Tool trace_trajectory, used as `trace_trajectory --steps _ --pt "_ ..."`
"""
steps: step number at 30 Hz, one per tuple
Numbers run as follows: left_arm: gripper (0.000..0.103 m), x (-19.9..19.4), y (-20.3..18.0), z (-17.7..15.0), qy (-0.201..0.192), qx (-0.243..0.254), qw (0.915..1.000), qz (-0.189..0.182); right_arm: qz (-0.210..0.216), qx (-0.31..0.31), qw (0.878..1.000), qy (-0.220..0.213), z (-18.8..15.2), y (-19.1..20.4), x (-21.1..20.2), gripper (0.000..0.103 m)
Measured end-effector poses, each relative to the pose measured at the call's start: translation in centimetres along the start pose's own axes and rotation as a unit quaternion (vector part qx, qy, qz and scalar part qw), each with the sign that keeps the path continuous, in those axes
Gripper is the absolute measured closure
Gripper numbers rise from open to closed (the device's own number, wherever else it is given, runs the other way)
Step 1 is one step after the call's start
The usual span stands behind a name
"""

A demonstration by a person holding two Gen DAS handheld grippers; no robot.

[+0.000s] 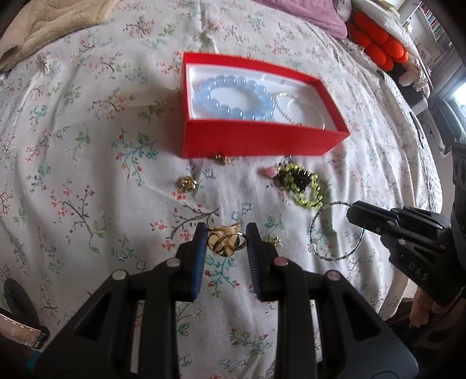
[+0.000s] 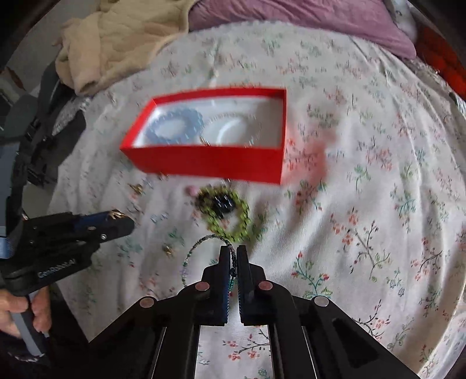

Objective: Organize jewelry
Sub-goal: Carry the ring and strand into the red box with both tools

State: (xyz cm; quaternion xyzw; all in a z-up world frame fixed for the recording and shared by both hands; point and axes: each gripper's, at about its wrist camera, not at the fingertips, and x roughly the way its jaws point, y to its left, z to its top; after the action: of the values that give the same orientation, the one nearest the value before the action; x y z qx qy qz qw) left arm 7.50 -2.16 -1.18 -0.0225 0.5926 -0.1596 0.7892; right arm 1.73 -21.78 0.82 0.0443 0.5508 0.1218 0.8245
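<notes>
A red box (image 1: 262, 140) (image 2: 209, 160) lies open on the flowered bedsheet, with a blue bead bracelet (image 1: 233, 97) and a thin silver chain (image 1: 303, 105) inside. My left gripper (image 1: 226, 233) is closed on a gold ring piece (image 1: 225, 242); it shows from the side in the right wrist view (image 2: 116, 218). My right gripper (image 2: 232, 250) is shut on a thin teal beaded bracelet (image 1: 335, 230) (image 2: 198, 256). A green and black bead bracelet (image 1: 303, 183) (image 2: 230, 215) lies in front of the box.
Small gold pieces (image 1: 187, 183) (image 1: 221, 159) and a pink bead (image 1: 270, 171) lie on the sheet near the box. A beige blanket (image 2: 116, 38), a purple pillow (image 2: 305, 17) and an orange cushion (image 1: 375, 43) lie at the far end.
</notes>
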Motion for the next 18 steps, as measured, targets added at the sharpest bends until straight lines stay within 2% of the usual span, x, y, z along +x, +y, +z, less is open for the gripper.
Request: trace_trajectory --steps 13,18 --pt "0.074 -3.9 -0.1 1.1 -0.063 -0.002 0.9974 -0.036 0.023 0.008 0.998 -0.064 2.9 1.2 -2.9 0.099" --pt "0.074 -4.6 -0.1 2.0 -0.079 -0.009 0.9959 -0.044 0.029 0.02 0.997 -0.074 4.0 1.0 -3.3 0.099"
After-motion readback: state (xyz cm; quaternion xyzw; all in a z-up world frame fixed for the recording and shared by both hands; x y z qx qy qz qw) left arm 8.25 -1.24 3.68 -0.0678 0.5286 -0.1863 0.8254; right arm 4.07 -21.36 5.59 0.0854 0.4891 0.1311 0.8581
